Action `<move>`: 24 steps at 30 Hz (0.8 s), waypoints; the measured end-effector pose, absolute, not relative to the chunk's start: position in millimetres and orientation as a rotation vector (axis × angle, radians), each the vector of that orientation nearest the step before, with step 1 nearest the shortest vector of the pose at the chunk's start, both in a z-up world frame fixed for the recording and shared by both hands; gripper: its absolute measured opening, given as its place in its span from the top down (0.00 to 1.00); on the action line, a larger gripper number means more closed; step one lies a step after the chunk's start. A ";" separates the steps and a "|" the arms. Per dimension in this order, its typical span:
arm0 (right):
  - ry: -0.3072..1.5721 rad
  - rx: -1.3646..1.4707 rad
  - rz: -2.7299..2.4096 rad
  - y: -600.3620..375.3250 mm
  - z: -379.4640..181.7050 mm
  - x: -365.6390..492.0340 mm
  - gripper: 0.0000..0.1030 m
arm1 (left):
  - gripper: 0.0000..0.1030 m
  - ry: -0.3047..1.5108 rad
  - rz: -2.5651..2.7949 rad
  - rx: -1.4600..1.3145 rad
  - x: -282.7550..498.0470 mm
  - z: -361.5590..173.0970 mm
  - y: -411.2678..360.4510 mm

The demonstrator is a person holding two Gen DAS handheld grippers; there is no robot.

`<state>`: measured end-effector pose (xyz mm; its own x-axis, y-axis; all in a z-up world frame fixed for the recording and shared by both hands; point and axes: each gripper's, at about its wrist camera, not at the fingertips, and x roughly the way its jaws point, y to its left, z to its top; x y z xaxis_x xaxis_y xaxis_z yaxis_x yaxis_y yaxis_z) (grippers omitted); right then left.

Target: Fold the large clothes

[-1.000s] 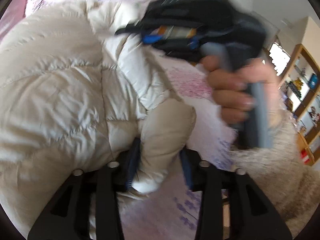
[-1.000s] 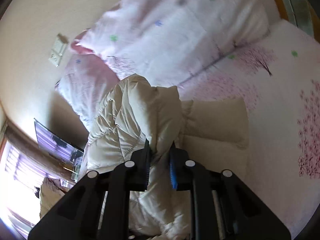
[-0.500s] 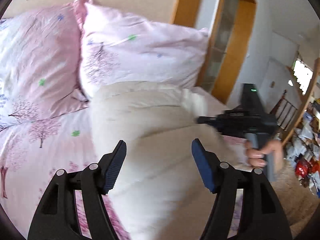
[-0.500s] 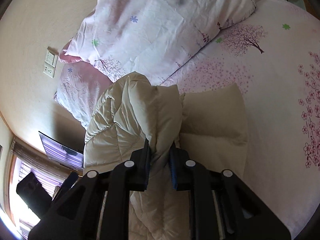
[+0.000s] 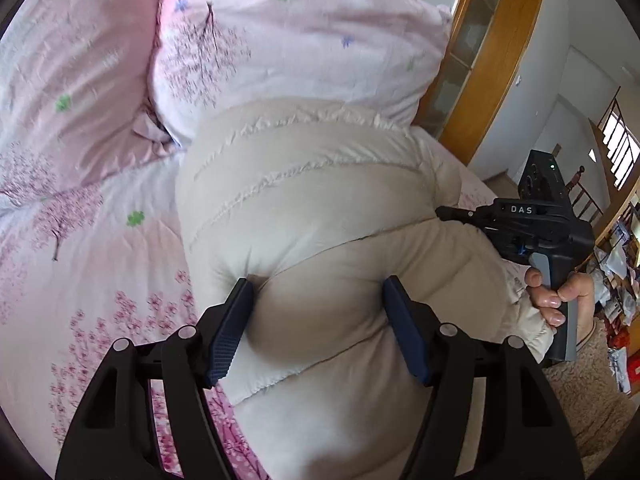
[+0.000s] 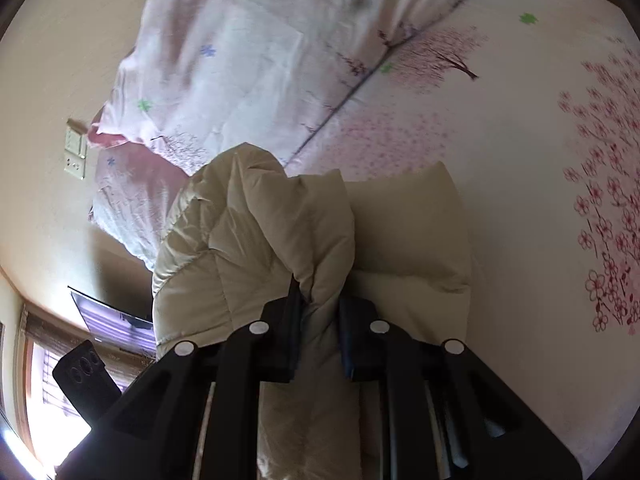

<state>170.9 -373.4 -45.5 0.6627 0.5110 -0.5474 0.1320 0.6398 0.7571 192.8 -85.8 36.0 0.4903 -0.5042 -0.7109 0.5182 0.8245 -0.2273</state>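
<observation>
A cream quilted down jacket (image 5: 304,208) lies folded on the bed with the pink blossom sheet (image 5: 92,280). My left gripper (image 5: 316,328) is open, its jaws wide apart on either side of a puffy fold at the jacket's near end, not clamping it. In the left wrist view the right gripper (image 5: 444,213) is at the jacket's right edge, held by a hand. In the right wrist view my right gripper (image 6: 318,308) is shut on a bunched fold of the jacket (image 6: 256,240) and holds it raised.
Two pink floral pillows (image 5: 280,40) lie at the head of the bed, touching the jacket's far end. A wooden door frame (image 5: 484,64) and shelves stand to the right. A wall socket (image 6: 74,156) and a phone (image 6: 86,384) show in the right wrist view.
My left gripper let go of the jacket fold, opened wide and now brackets the jacket's near end. The right gripper stays shut on its fold, pulled slightly closer.
</observation>
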 end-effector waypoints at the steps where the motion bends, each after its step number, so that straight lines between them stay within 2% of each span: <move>1: 0.842 0.873 0.242 -374.2 -47.6 170.4 0.84 | 0.34 0.872 -0.623 0.017 194.9 32.0 -87.9; 6: 0.861 0.877 0.215 -375.1 -56.9 168.7 0.82 | 0.34 0.900 -0.621 0.041 200.7 20.5 -95.9; 10: 0.801 0.725 0.110 -368.8 -28.3 146.9 0.66 | 0.33 0.892 -0.621 0.068 197.7 21.1 -96.3; 15: 0.619 0.572 0.152 -346.0 14.4 87.1 0.66 | 0.33 0.896 -0.629 0.049 199.7 19.8 -92.5; 20: 0.700 0.467 0.258 -307.6 -4.4 64.9 0.67 | 0.32 0.894 -0.629 0.044 199.5 19.2 -92.7; 22: 0.753 0.445 0.224 -303.1 -22.9 66.2 0.72 | 0.32 0.894 -0.632 0.040 199.7 19.0 -92.0; 24: 0.786 0.470 0.218 -303.0 -38.5 68.1 0.72 | 0.31 0.892 -0.636 0.039 199.4 18.7 -92.2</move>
